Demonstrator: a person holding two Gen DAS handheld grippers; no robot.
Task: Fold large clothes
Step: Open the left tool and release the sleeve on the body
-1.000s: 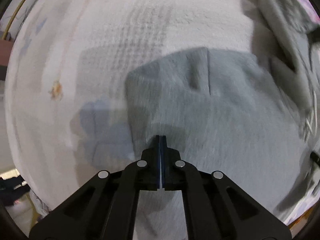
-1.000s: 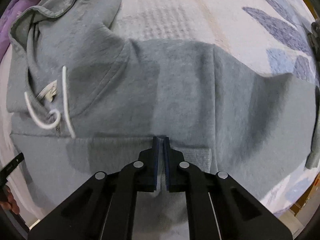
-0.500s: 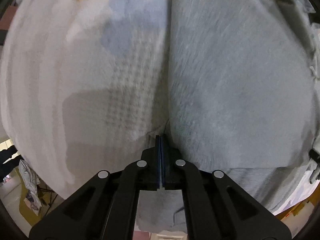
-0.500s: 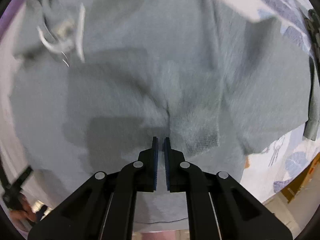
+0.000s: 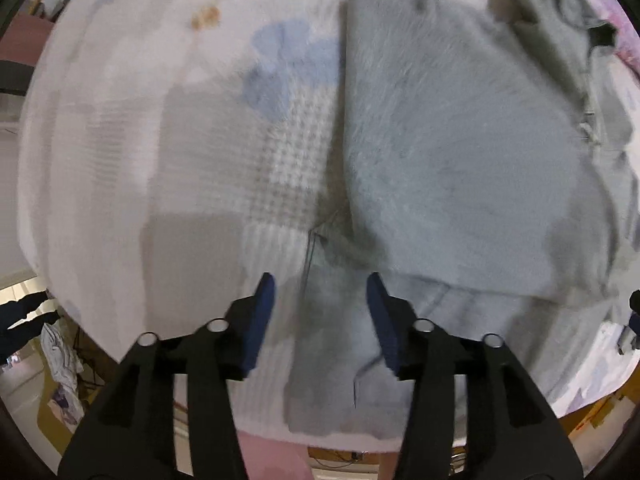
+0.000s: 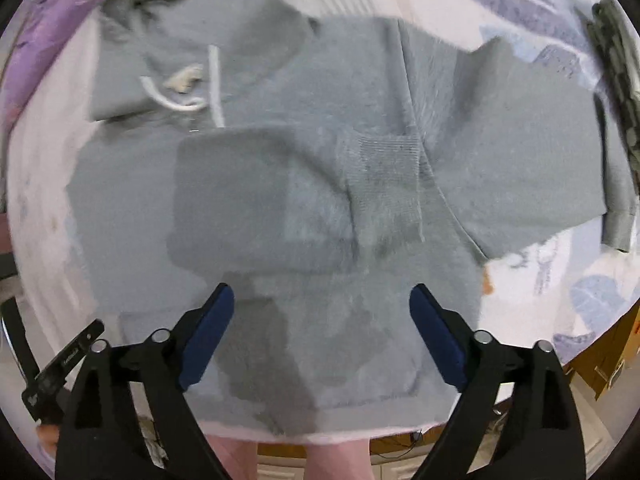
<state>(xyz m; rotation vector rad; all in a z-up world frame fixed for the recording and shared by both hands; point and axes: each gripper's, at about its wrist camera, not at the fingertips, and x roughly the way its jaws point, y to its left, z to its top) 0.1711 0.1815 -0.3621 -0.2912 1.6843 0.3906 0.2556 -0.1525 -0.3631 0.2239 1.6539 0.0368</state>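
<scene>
Both tongs just let go. Left gripper (image 5: 320,300) & right gripper (image 6: 320,300) jaws opening, nothing between, lifted off grey hoodie (image 6: 280,200). Hoodie now lies partly folded on bed cover (image 5: 160,160), cuff (image 6: 386,172) across body. Fold prob. placed; next fold due.

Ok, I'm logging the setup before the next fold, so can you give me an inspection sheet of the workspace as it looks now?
Surface: white bedspread with blue leaf print, mostly covered by the garment.
Job's things: grey fleece hooded sweatshirt lying flat, ribbed cuff of one sleeve folded over its body, white drawstrings near the hood.
Clutter: purple cloth by the hood; dark patterned cloth at the bed's edge.
Grippers: left hand-held gripper and right hand-held gripper both above the sweatshirt, jaws opening, nothing between them.
Cables: nothing seen for certain.
Surroundings: wooden furniture beside the bed; floor blurred.
</scene>
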